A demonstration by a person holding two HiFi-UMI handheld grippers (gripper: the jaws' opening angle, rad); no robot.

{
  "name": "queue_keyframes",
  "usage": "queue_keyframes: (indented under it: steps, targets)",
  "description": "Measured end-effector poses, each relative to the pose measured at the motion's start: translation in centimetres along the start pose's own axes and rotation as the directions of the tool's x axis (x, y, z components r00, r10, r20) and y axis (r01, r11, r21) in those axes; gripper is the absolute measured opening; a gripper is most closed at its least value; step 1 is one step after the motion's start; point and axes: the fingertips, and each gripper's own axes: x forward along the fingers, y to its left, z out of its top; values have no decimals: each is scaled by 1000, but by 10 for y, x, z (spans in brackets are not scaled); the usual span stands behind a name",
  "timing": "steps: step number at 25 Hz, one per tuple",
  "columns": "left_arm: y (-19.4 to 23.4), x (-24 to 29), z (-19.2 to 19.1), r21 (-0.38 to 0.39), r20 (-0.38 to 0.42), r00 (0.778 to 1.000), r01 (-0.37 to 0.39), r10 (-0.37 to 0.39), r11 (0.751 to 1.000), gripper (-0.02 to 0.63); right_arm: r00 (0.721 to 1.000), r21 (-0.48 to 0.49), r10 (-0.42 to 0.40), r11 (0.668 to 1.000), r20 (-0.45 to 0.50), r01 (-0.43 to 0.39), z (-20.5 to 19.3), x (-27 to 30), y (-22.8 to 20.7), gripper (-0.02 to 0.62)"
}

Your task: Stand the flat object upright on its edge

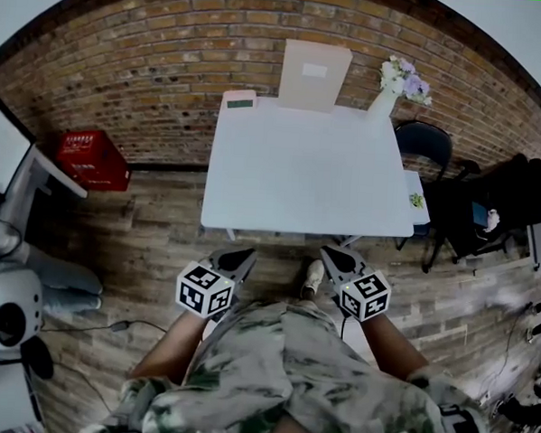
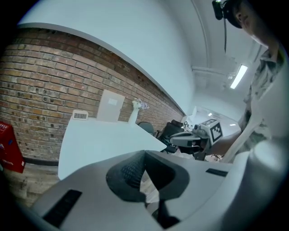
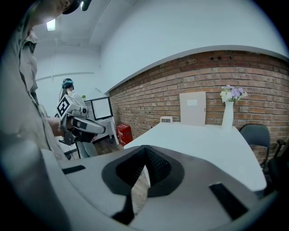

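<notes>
One flat beige board [image 1: 314,75] stands upright at the far edge of the white surface [image 1: 299,181], in the upper middle of the head view, backed by the brick wall [image 1: 152,60]. One small clock [image 1: 239,101] sits left of it. One white vase [image 1: 383,101] holding pale flowers [image 1: 403,79] stands to its right. Open white top runs from these to the near edge. Two tools hang just off that edge, lower middle: the left tool [image 1: 248,253] and the right tool [image 1: 328,252], each pressed together on nothing.

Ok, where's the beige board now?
Head view: the beige board stands at the table's far edge against the brick wall, between the small clock at left and the flower vase.
</notes>
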Motion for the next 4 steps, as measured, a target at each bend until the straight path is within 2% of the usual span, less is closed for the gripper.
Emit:
queue_keyframes:
  steps: [4]
  targets:
    - [0,-8,2,5,5,1000,-3,3,1000,25,1000,-16,-6,1000,10,6,9,0,0,20]
